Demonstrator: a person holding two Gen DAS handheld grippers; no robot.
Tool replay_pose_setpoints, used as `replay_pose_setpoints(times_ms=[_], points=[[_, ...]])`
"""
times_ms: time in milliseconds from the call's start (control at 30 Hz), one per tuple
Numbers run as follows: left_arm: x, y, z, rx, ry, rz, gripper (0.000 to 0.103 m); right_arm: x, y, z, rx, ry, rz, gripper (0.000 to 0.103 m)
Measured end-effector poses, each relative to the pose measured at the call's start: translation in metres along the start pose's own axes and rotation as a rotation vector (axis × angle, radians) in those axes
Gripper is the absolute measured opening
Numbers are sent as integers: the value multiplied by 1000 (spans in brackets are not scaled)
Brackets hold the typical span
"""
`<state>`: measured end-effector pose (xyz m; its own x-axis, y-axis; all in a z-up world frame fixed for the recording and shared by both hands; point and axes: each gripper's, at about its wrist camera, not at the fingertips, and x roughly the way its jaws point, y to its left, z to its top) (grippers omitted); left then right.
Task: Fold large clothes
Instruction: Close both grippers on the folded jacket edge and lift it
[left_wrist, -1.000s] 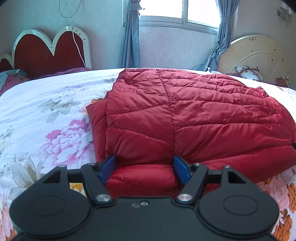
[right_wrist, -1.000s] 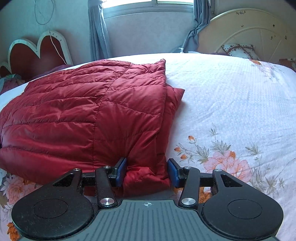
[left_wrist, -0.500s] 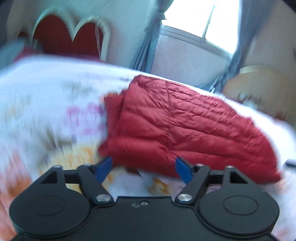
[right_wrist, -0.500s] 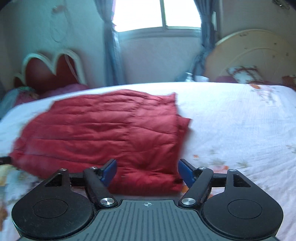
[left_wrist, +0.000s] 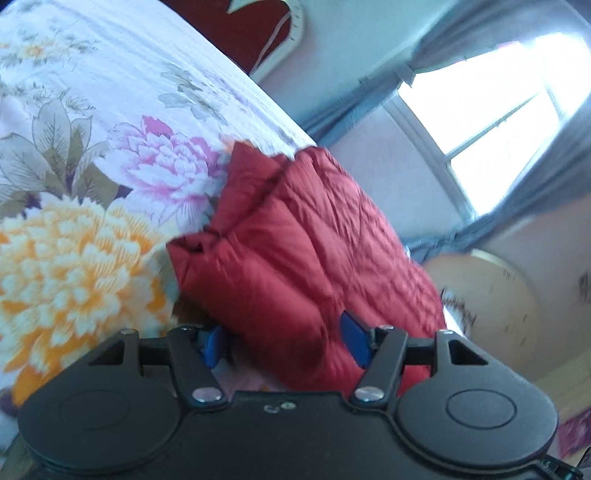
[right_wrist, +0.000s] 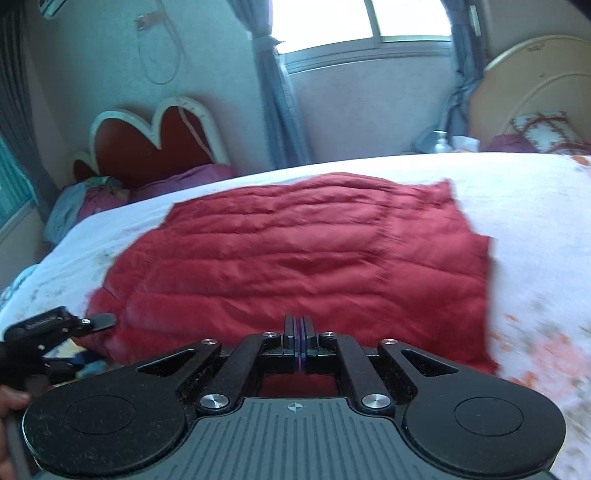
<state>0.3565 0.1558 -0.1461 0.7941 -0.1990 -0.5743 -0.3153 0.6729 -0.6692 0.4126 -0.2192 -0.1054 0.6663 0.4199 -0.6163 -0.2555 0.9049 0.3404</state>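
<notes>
Quilted red jacket (right_wrist: 295, 258) is lying folded into a broad slab on the flower-printed bed (right_wrist: 535, 229), its long axis running across the right wrist view from about 9 o'clock to 3 o'clock, with the stitched channels following the same line and a narrower edge sticking out at the far right corner. In the left wrist view the picture is tilted, so the same jacket (left_wrist: 306, 251) is stretching from a blunt folded corner near the centre away toward 1 o'clock, where the window (left_wrist: 491, 110) is showing. The right hand-held gripper (right_wrist: 298, 341) is sitting at 6 o'clock of the jacket, over its near edge, and its jaws have just been closing: the blue pads are now pressed flat together, clenched, and whether any cloth is pinched between them cannot be told. The left hand-held gripper (left_wrist: 284, 343) is sitting at the jacket's near left corner, released, and its jaws have just been closing a little; the red corner is bulging between the two blue pads, touching or nearly touching the right one, while a gap is showing beside the left one. From the right wrist view that left hand-held gripper (right_wrist: 79, 343) is appearing at 9 o'clock, against the jacket's left end, with part of a hand (right_wrist: 11, 402) at the frame edge.
</notes>
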Motion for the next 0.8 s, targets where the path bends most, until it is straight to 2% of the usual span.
replay_pose_setpoints(times_ms=[100,133,200,267,333,467,633,733,800], points=[[10,5,7,-35,-26,-32,55,28,15,16,5,19,25,3],[13,7,9,-42,-28,-40,45,38,19,20,2,28,28,3],[18,11,13,-53,-22,-52,37,55,25,25,3,47,35,3],[20,11,15,-34,-30,-60,28,71,29,26,11,67,35,3],[18,6,15,5,-48,-73,23,87,30,24,23,100,14,3],[3,-26,16,169,-100,-113,19,108,25,11,70,145,-5,2],[-13,-88,3,433,-139,-163,19,115,18,2,128,139,-1,2],[-17,-115,-7,547,-148,-136,19,109,13,5,144,151,7,2],[-17,-121,-9,575,-140,-112,19,85,6,12,191,97,16,3]])
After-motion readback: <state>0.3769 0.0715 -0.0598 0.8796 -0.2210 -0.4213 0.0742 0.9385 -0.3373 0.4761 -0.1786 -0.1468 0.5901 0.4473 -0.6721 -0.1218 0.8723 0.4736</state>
